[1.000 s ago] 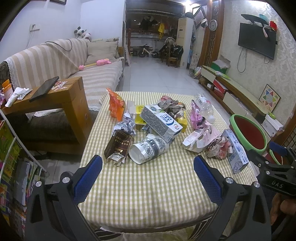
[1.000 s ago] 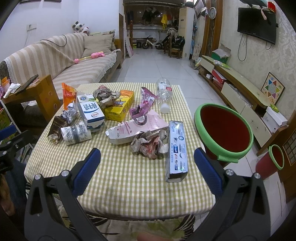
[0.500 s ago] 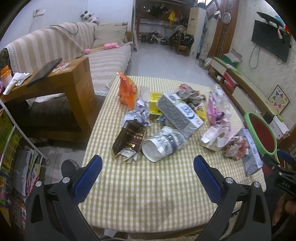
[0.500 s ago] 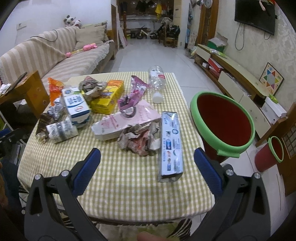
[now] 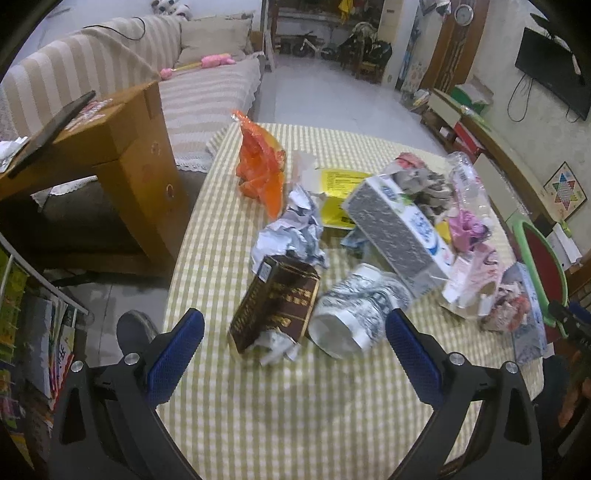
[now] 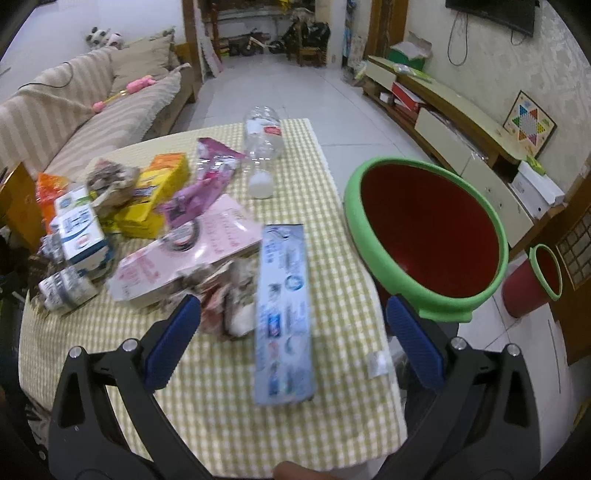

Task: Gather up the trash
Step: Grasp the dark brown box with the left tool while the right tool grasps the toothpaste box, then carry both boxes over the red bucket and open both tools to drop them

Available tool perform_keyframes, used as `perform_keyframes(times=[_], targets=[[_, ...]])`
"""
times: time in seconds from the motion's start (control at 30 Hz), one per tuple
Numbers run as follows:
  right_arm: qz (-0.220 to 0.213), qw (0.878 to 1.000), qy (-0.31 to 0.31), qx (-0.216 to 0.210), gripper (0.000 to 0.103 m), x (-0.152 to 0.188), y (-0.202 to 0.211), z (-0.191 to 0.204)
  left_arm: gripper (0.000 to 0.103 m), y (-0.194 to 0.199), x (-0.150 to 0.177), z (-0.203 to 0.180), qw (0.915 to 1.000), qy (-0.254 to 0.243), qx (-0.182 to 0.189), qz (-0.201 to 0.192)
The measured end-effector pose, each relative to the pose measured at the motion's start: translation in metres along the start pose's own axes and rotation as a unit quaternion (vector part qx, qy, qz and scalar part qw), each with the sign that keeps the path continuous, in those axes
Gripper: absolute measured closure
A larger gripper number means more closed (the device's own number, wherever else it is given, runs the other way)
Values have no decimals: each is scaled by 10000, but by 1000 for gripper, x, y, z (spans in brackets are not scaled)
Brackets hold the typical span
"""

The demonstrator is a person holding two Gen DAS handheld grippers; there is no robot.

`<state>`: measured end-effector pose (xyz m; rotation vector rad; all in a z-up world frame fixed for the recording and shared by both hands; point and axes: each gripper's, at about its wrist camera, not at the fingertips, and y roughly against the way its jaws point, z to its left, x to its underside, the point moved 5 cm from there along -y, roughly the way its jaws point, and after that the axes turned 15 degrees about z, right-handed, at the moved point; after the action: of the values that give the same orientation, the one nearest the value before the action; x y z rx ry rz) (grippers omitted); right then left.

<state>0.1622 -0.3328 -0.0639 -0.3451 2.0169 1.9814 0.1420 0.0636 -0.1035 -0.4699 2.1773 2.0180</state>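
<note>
Trash litters the checked table (image 6: 343,236), and nearest my right gripper (image 6: 293,332), its fingers spread wide and empty, lies the long toothpaste box (image 6: 284,314). I should straddle its narrow width squarely (it looks light and crushable). My left gripper (image 5: 295,345), equally agape, faces the brown box (image 5: 275,302); beyond waits the green-rimmed bin (image 6: 424,236).

Striped sofa (image 5: 110,70) with pink toy (image 5: 216,61); wooden side table (image 5: 110,147) bearing a dark tablet (image 5: 55,129). Wall-mounted television (image 5: 550,88), round clock (image 5: 462,14), star-pattern game board (image 6: 530,123) leaning against the wall.
</note>
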Motion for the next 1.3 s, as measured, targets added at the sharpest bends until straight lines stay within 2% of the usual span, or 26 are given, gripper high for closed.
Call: perform_keyframes(times=[0.1,0.2,0.37,0.53,0.77,0.93,1.0,1.07,1.13,1.23,1.3], targets=[[234,9997,2,-76,5,-10,-14,-5,9,-8,-9,3,10000,-34,2,74],[475,9986,-10,-225,15,-15,-29,-8,9,-18,-15,5,9998,-46,1,175],[855,9958,28,-336,20,-17,-48,-7,11,-35,-20,9,9992,-71,40,396],[1060,9935,36,-412,30,-18,-57,-6,12,-47,-22,13,9985,37,191,515],[1255,9907,90,-512,45,-18,-65,-5,21,-55,-27,26,9976,245,195,612],[1446,9878,145,-553,47,-17,-73,-1,25,-66,-25,25,9955,209,254,888],[1483,9870,168,-596,60,-15,-74,0,34,-66,-25,22,9954,186,234,910],[1485,9869,195,-599,67,-14,-72,1,56,-67,-23,18,9947,157,232,985],[1444,9873,176,-630,67,-14,-68,0,66,-68,-20,17,9944,137,181,1032],[1348,9885,143,-664,67,-14,-59,-3,81,-62,-16,17,9940,189,295,1039],[1298,9892,119,-671,67,-15,-54,-6,81,-56,-13,16,9944,188,325,986]])
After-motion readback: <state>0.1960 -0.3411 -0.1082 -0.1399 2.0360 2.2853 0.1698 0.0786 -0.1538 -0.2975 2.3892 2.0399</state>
